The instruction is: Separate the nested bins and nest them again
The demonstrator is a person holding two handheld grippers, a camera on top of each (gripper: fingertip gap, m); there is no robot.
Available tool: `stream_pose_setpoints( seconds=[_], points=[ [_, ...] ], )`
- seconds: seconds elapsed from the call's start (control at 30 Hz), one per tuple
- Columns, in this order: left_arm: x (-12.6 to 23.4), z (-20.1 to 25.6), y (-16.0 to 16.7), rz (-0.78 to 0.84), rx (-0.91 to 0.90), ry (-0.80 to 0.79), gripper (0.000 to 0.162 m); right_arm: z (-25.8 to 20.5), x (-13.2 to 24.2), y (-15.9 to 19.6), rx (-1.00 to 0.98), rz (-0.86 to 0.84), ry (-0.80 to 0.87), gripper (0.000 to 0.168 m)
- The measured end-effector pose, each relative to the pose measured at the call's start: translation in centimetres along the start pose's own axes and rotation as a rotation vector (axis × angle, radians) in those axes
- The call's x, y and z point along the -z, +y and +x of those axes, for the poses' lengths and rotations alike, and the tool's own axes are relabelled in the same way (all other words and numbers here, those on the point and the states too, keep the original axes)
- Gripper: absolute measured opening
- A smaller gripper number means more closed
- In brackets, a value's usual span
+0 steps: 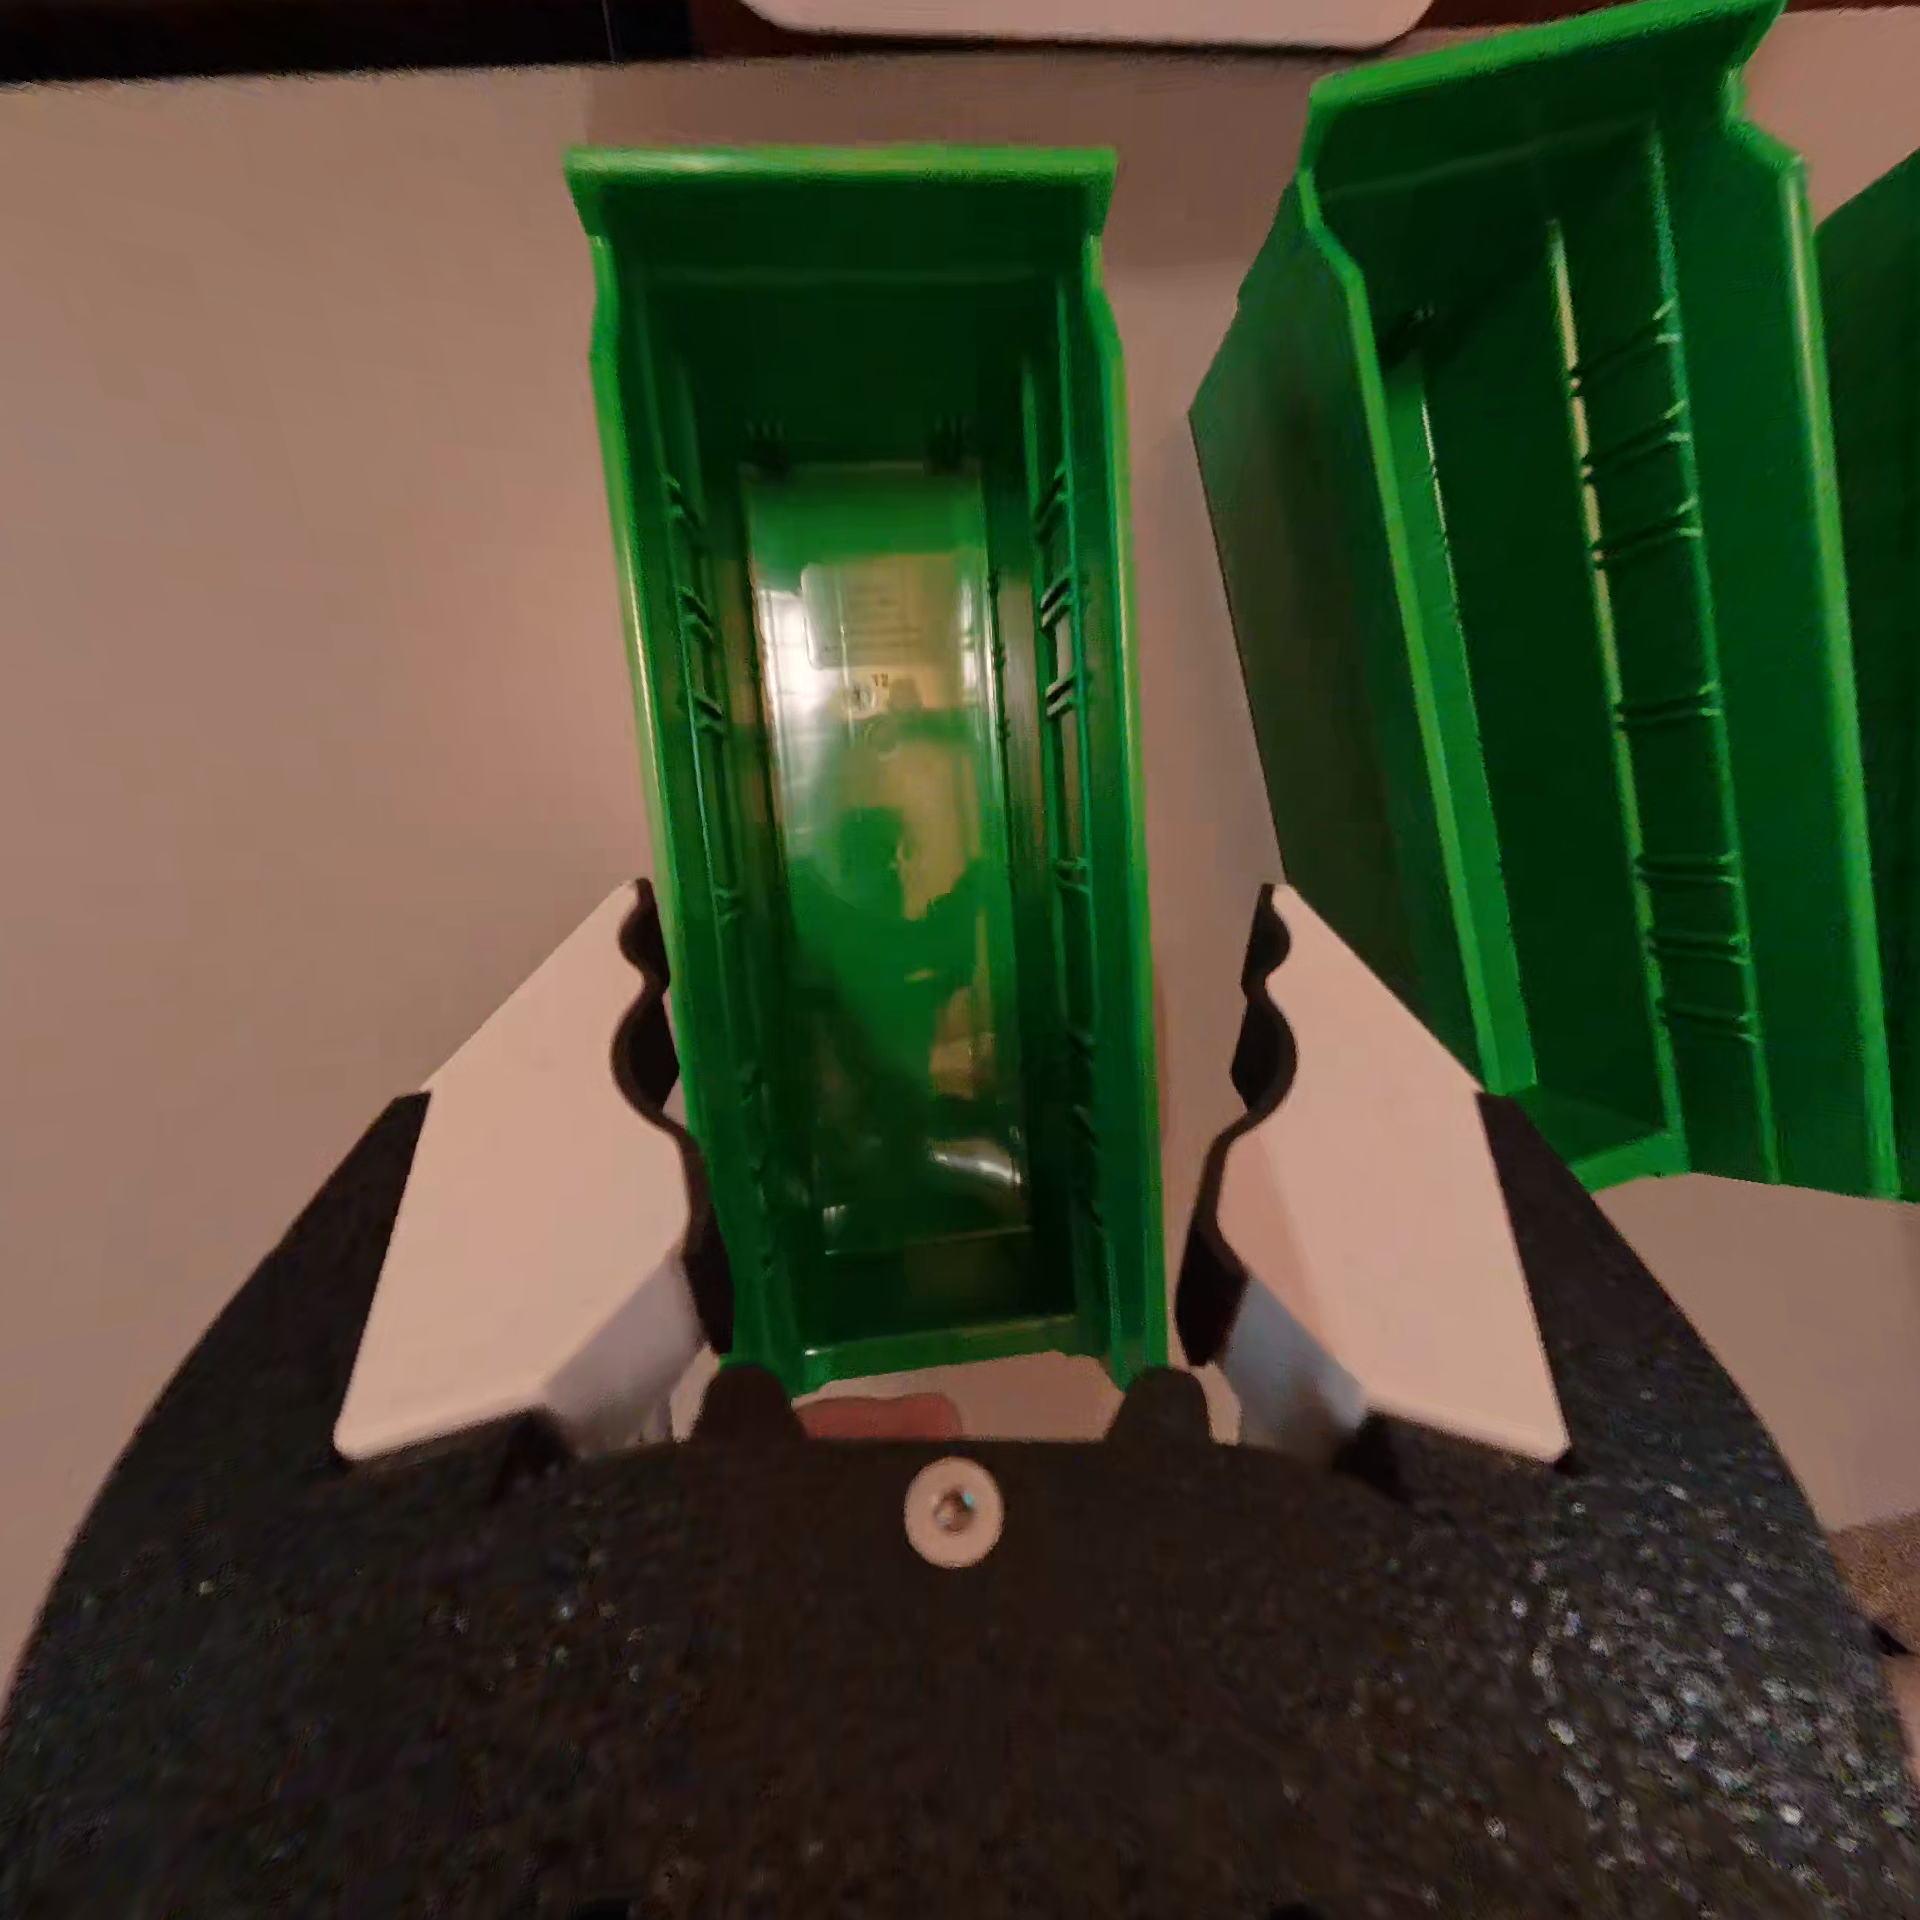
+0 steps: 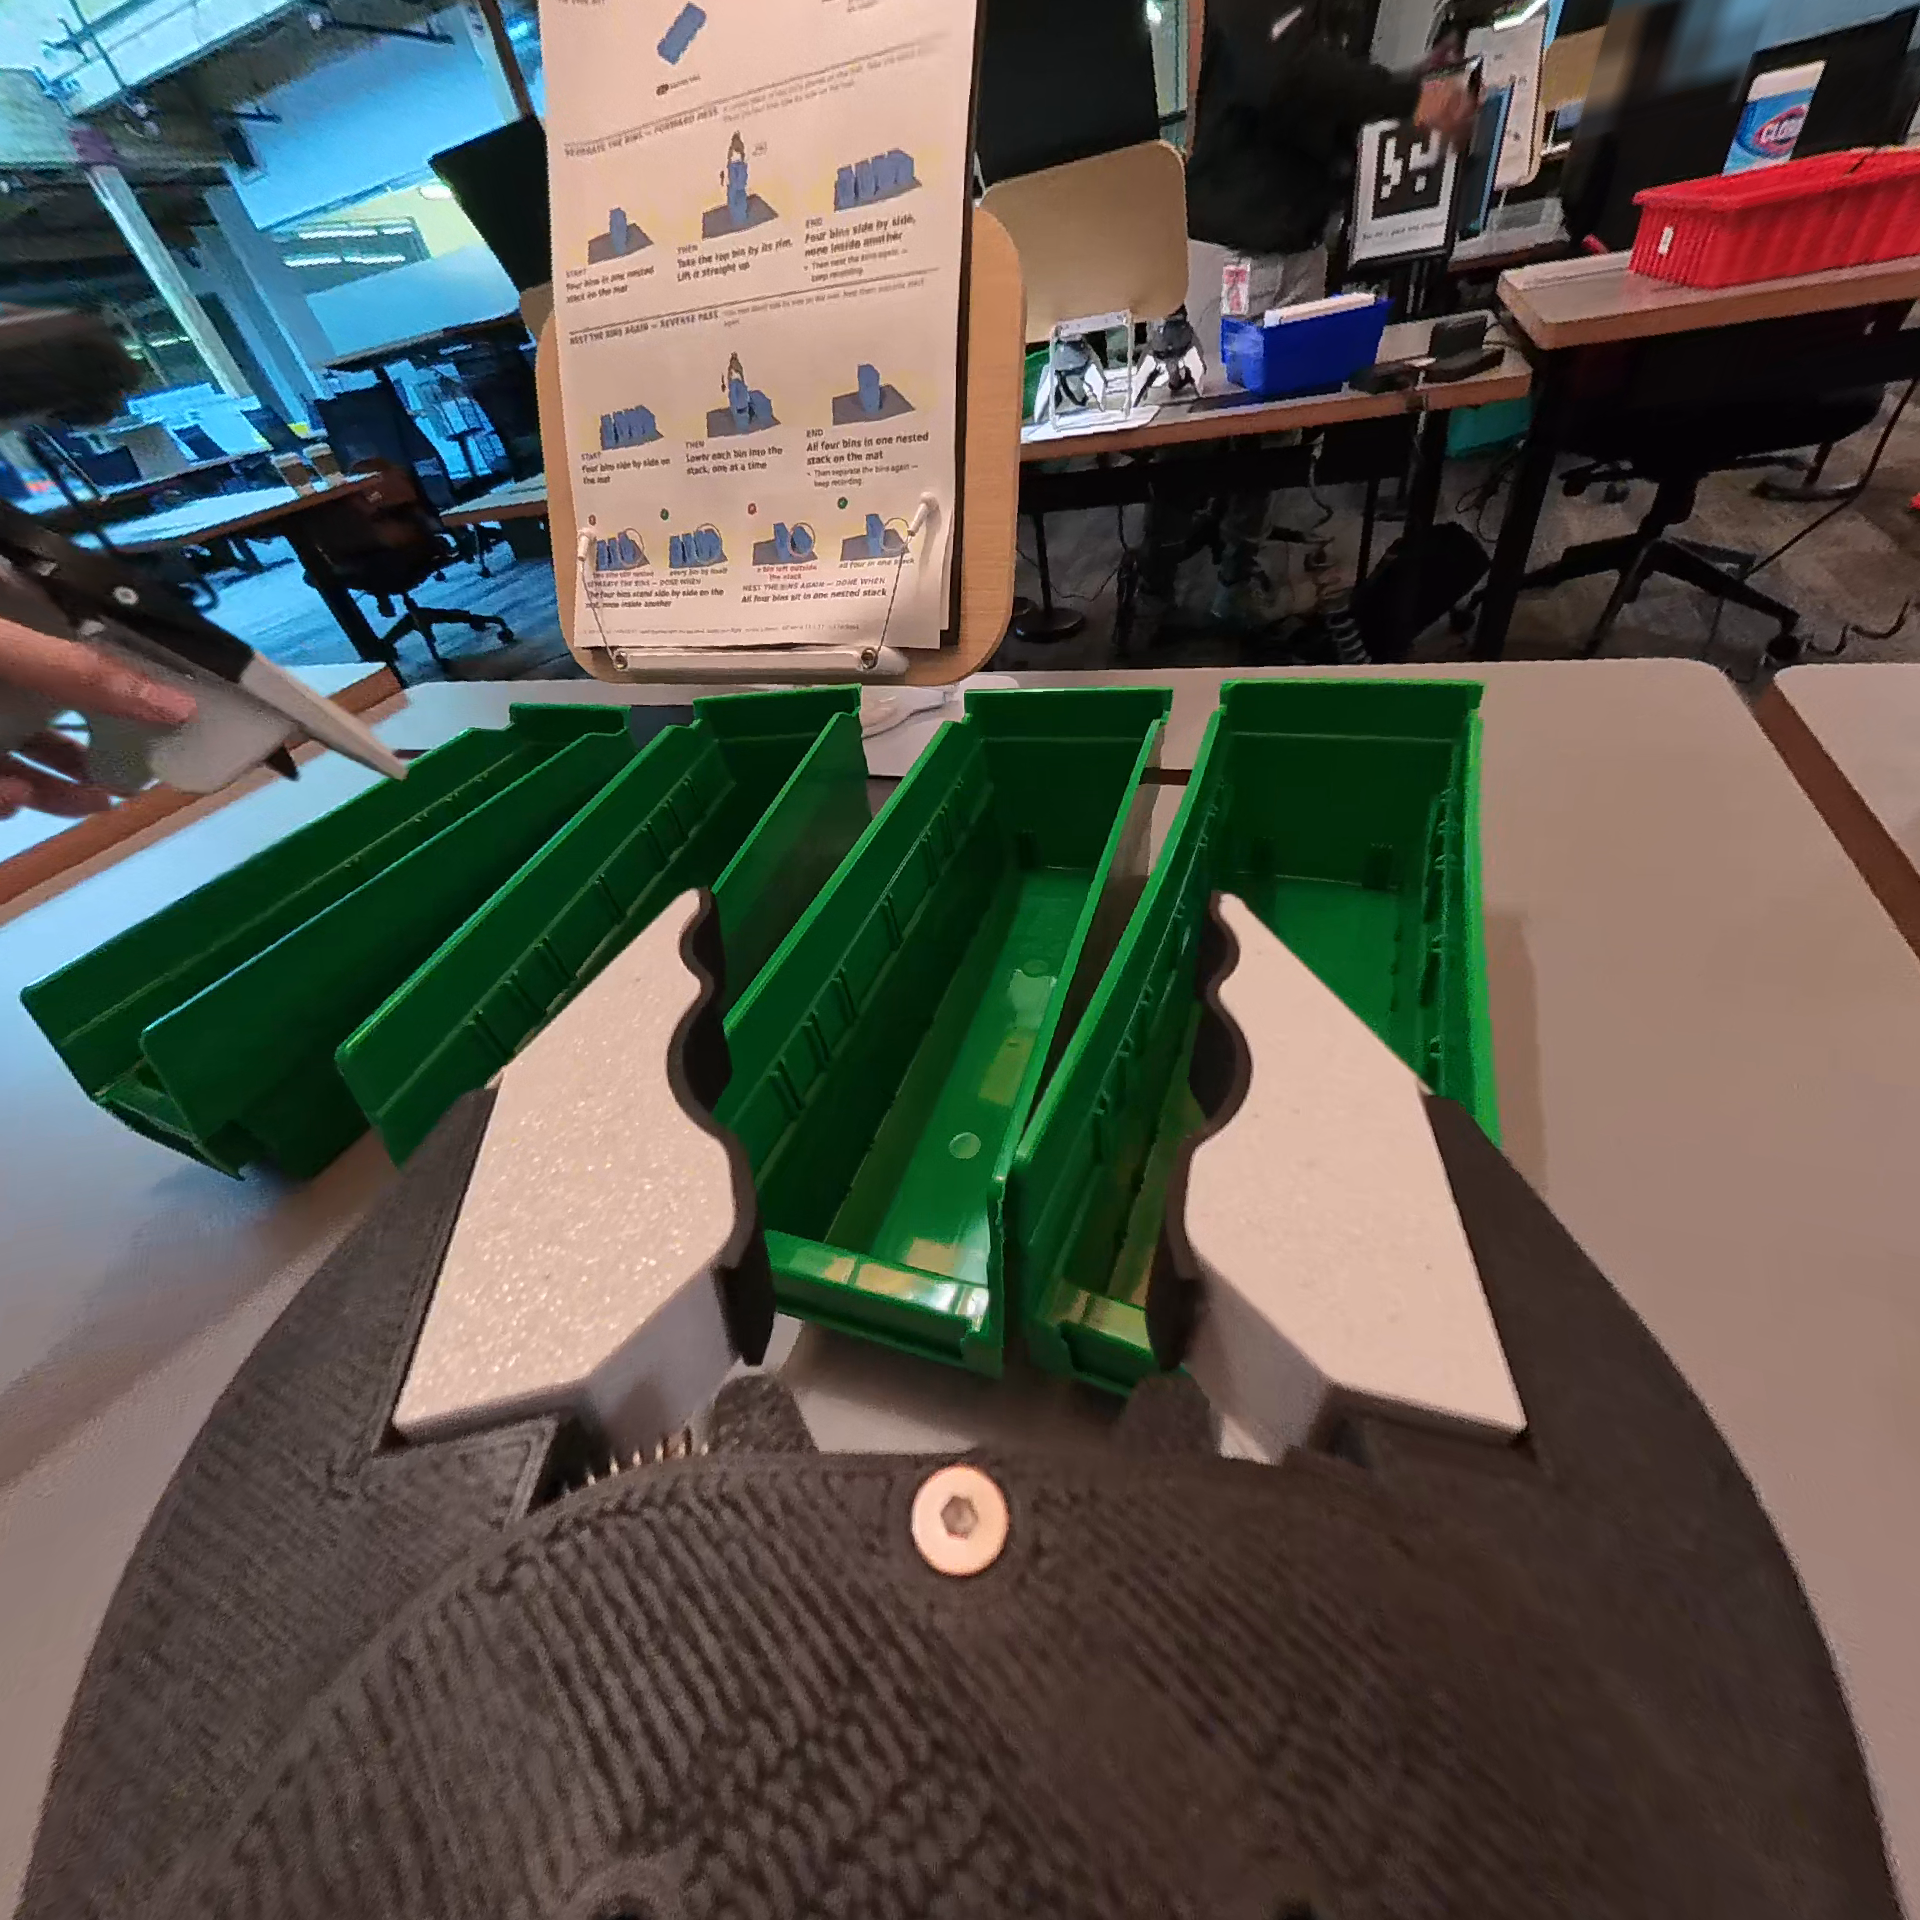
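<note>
Standing side by side on the grey surface (image 2: 1621,935), four green bins run left to right: leftmost bin (image 2: 260,935), second bin (image 2: 582,914), third bin (image 2: 935,1039), rightmost bin (image 2: 1351,914). None sits inside another.

- Left claw (image 1: 940,1091): wide, straddling the near end of one bin; left pad touching the wall, right pad apart from it. Not yet gripping.
- Right claw (image 2: 961,1101): wide, holding nothing, hovering over the near ends of the third and rightmost bins.
- Instruction sheet (image 2: 758,332): upright on a stand behind the row.

Status, by judgement: separation complete; re-nesting of all four outstanding.
</note>
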State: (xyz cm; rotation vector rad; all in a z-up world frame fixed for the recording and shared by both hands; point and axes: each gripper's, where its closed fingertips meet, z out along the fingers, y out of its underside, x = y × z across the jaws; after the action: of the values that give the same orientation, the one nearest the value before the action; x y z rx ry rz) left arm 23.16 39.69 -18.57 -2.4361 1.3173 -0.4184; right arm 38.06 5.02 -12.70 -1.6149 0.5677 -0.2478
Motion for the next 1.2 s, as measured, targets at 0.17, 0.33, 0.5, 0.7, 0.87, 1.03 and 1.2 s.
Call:
stream_pose_setpoints(
  seconds=[0.17,0.33,0.5,0.7,0.87,1.03,1.2],
  points=[
    [-1.8,-0.4,1.3,-0.043,-0.089,-0.022,0.109,-0.7,-0.6,0.5,0.024,-0.026,-0.009,0.091],
    [-3.1,-1.1,0.9,-0.085,-0.185,-0.127,0.106,-1.0,-0.9,1.0,0.044,-0.05,-0.011,0.092],
    [-3.2,-2.9,-0.3,-0.09,-0.239,-0.25,0.144,-0.4,-1.0,1.4,0.03,-0.059,-0.006,0.092],
    [-4.9,-2.6,1.2,-0.175,-0.201,-0.188,0.145,-0.3,-1.5,2.1,0.021,-0.081,-0.011,0.093],
    [-6.3,-2.0,2.0,-0.23,-0.178,-0.162,0.145,-1.0,-1.9,2.6,0.053,-0.11,-0.023,0.093],
    [-6.9,-2.3,2.6,-0.294,-0.257,-0.236,0.153,-1.1,-2.1,2.8,0.056,-0.117,-0.021,0.092],
    [-7.1,-3.1,2.6,-0.341,-0.321,-0.298,0.139,-1.4,-2.0,2.9,0.071,-0.124,-0.032,0.092]
  ],
)
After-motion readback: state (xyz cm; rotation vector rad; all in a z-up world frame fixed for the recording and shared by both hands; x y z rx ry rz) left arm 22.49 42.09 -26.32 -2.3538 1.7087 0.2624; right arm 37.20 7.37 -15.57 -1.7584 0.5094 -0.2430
